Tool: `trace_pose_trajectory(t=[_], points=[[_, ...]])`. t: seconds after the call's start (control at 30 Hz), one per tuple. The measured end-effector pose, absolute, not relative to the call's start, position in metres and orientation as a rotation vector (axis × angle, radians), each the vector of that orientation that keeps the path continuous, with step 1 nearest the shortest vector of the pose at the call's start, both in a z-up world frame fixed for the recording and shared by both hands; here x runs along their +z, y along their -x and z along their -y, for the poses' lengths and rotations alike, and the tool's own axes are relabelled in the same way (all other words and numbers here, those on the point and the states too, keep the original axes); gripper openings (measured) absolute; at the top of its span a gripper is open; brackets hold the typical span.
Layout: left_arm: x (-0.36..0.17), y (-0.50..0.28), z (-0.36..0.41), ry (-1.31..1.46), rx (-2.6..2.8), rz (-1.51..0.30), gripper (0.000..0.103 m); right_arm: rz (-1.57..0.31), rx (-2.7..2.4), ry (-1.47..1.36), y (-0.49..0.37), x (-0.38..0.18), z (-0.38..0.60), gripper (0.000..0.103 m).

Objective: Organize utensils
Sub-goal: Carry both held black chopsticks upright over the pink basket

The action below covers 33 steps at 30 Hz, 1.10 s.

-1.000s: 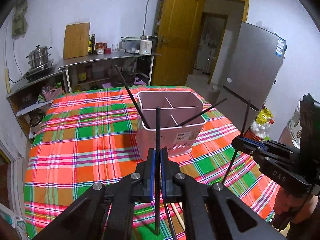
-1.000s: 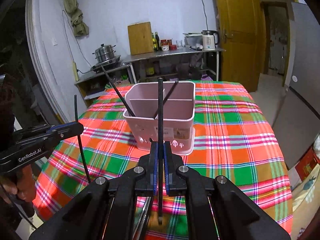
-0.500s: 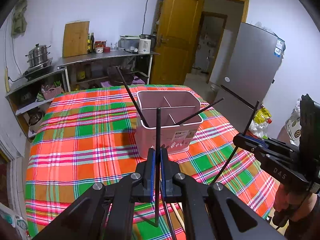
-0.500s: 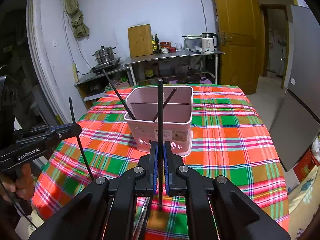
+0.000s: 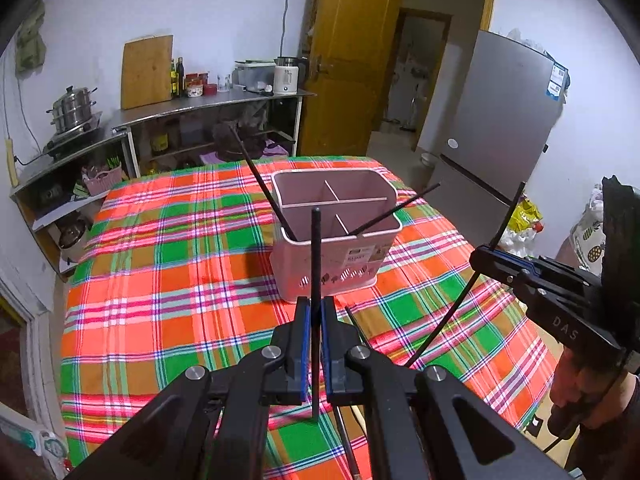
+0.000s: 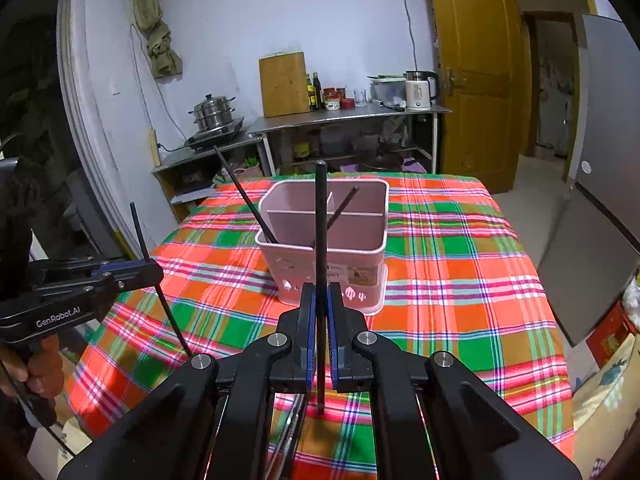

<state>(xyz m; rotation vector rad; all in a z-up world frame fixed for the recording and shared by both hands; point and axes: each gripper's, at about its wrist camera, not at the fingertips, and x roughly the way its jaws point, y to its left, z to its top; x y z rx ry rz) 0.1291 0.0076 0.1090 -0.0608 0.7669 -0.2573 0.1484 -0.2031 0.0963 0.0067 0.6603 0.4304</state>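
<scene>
**Holding a chopstick in each hand, short of the caddy**

Pinching one black chopstick [image 5: 315, 280] upright between pressed-together pads, the left hand-held gripper [image 5: 315, 312] pointed down toward the plaid-covered counter [image 5: 160, 280]. The right hand-held gripper [image 6: 321, 300] did the same with a second chopstick [image 6: 320, 240], its jaws closed on the shaft near mid-length, so that a stretch stood above the pads and a shorter stretch hung below.

The pink caddy [image 5: 336, 248] stood on the counter straight ahead of both grippers, beyond their fingertips and not touched by either. Two chopsticks already leaned in it: one [image 5: 260, 188] slanting out to the left, another [image 5: 396, 210] slanting out to the right, both seeming to rest in the near compartment.

Each held stick's long axis ran nearly vertical in its own view, roughly in line with the caddy's open top, though the right one looked tilted when seen from the left wrist. From these views neither gripper looked clearly nearer; the right one [image 5: 520, 272] sat off to the side in the left view. The next move probably called for carrying a stick forward over the rim and lowering its bottom end into a compartment, avoiding the leaning sticks.
</scene>
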Motion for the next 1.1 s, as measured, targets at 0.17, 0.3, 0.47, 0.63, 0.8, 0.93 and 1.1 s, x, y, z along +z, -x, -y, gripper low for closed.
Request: trace_pose_trajectory(t=[0.17,0.3,0.47,0.63,0.8,0.93,1.1], points=[[0.123,-0.134,-0.009,0.071,-0.255,-0.745,0.005,-0.644,0.443,-0.019,-0.152,0.106,0.203,0.005],[0.139,-0.141,-0.013,0.082,-0.256,-0.722,0.005,-0.622,0.458,-0.025,-0.156,0.117,0.197,0.005],[0.166,-0.152,-0.013,0.083,-0.264,-0.675,0.005,-0.584,0.477,-0.017,-0.166,0.135,0.188,0.005],[0.194,-0.168,-0.015,0.093,-0.267,-0.625,0.005,-0.532,0.489,-0.011,-0.178,0.156,0.176,0.005],[0.212,-0.187,-0.017,0.106,-0.262,-0.591,0.005,-0.492,0.485,-0.024,-0.193,0.170,0.171,0.005],[0.218,-0.207,-0.020,0.122,-0.260,-0.581,0.005,-0.466,0.470,-0.059,-0.208,0.177,0.171,0.005],[0.214,-0.228,-0.020,0.134,-0.254,-0.586,0.005,-0.446,0.450,-0.084,-0.222,0.180,0.170,0.005]])
